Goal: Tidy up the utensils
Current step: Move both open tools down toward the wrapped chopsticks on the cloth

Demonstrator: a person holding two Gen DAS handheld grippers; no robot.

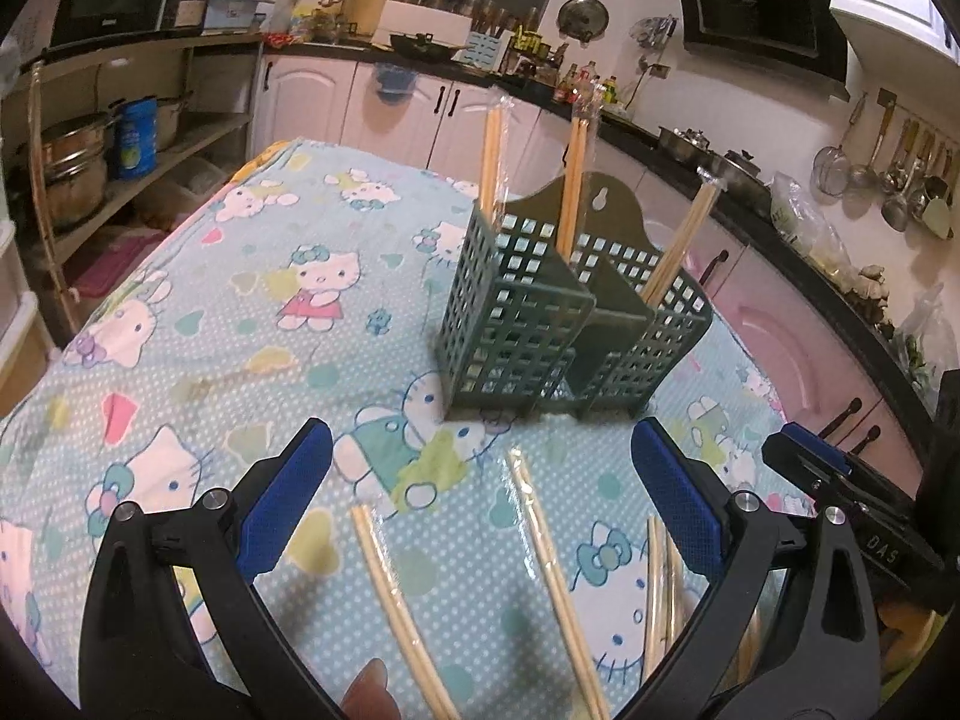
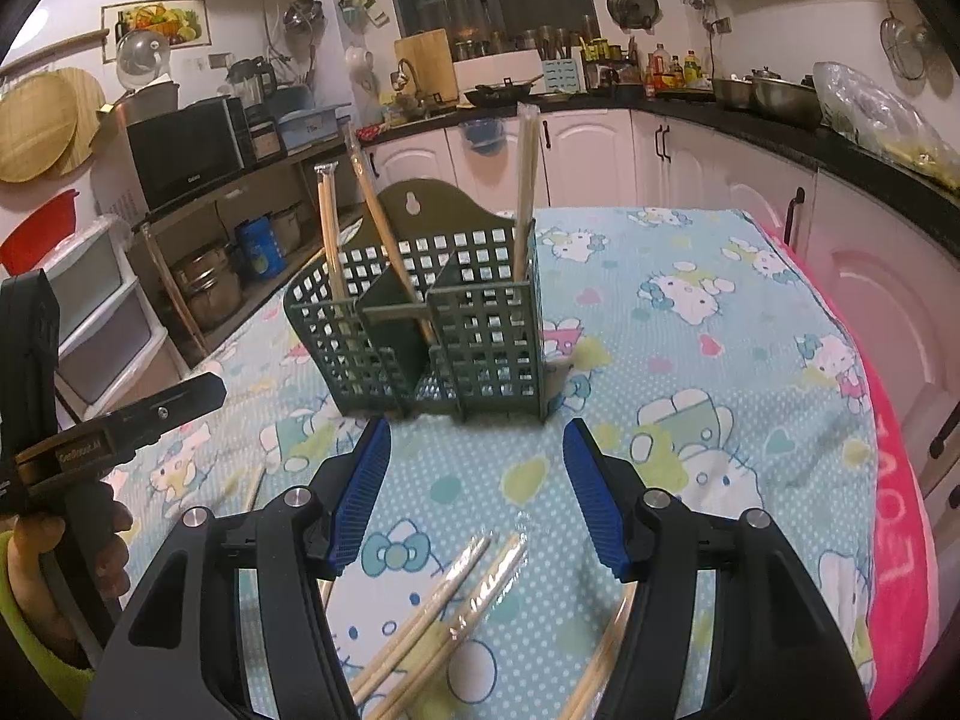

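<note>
A dark green lattice utensil holder [image 1: 570, 312] [image 2: 432, 324] stands on a table with a blue cartoon-cat cloth [image 1: 240, 312]. Three wrapped pairs of wooden chopsticks [image 1: 573, 180] [image 2: 525, 180] stand upright in it, one per compartment. More wrapped chopsticks lie flat on the cloth in front of the holder [image 1: 558, 588] [image 2: 456, 594]. My left gripper [image 1: 480, 444] is open above them, short of the holder, with nothing between its blue pads. My right gripper [image 2: 477, 450] is also open and empty, just above the lying chopsticks.
Kitchen counters with white cabinets [image 2: 600, 144] run around the table's far and right sides. Shelves with pots [image 1: 78, 168] stand at the left. The right gripper's body [image 1: 852, 480] shows at the left wrist view's right edge. A hand [image 2: 90, 540] holds the left gripper.
</note>
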